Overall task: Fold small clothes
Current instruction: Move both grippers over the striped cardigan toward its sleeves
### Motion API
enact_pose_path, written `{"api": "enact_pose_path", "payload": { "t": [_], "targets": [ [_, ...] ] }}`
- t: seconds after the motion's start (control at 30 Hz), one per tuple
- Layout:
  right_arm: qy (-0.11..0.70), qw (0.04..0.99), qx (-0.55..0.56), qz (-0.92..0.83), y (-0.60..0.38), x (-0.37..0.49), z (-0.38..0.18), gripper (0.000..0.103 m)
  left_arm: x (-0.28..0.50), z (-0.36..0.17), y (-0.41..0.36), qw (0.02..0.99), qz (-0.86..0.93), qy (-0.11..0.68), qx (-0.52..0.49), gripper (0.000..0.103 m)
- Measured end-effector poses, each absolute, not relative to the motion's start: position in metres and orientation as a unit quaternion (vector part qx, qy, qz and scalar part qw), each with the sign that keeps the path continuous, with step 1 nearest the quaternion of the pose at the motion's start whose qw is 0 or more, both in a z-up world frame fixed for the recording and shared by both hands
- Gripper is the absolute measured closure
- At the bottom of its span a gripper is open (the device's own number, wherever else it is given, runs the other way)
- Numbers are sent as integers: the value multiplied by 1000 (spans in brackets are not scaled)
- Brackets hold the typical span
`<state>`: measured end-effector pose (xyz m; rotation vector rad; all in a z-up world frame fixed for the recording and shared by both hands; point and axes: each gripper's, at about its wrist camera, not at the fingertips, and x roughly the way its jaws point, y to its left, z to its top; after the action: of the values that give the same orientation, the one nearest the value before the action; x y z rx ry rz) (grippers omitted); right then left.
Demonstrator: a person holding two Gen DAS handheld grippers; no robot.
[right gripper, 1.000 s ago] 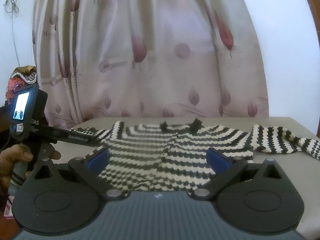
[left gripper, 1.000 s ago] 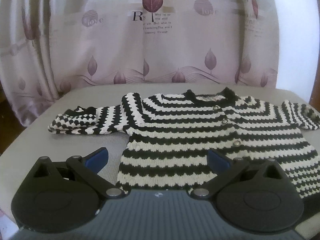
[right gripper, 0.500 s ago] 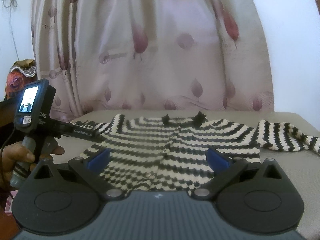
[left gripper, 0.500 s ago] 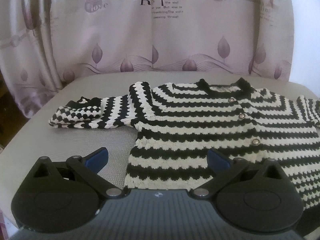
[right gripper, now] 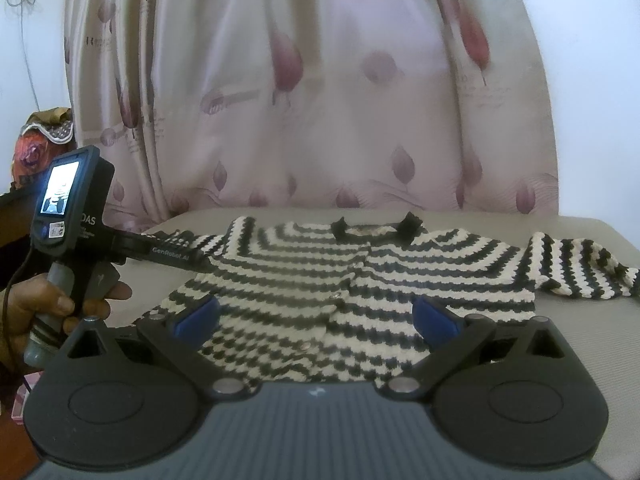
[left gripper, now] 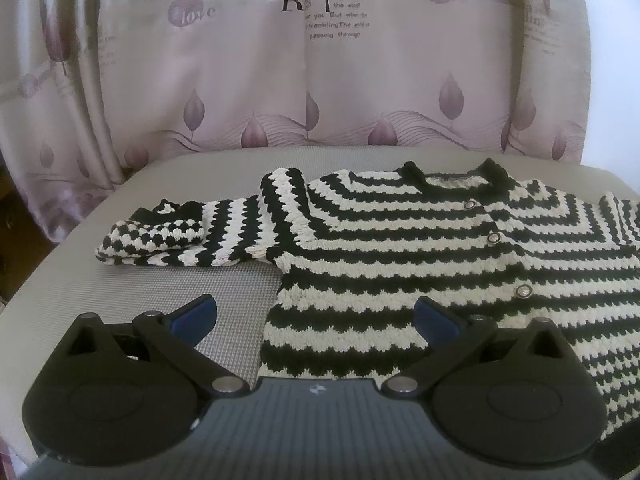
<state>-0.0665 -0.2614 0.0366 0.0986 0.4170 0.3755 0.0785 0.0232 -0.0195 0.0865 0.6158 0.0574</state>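
Cardigan (left gripper: pixel 420 248) right sleeve cut off beyond frame; both tools gape empty.

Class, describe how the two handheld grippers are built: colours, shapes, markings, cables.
Each gripper, left gripper and right gripper, has a ribbed grey body, two round black plates with silver pivots, and blue-padded fingers. From outside, the left one shows a grey handle, a lit screen, a black cable and "GenRobot.AI" lettering.

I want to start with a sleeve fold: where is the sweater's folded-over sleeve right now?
In the left wrist view, the folded sleeve lies left of the sweater body on the grey table, beyond the open left gripper.
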Motion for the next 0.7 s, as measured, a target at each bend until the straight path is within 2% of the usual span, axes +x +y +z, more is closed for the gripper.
{"api": "enact_pose_path", "payload": {
  "t": [0.43, 0.7],
  "targets": [
    [218, 955, 45, 194, -252, -59, 34, 0, 89, -25, 36, 950, 39, 306, 47, 0],
    [230, 952, 46, 196, -250, -54, 30, 0, 104, -43, 75, 954, 69, 274, 102, 0]
  ]
}}
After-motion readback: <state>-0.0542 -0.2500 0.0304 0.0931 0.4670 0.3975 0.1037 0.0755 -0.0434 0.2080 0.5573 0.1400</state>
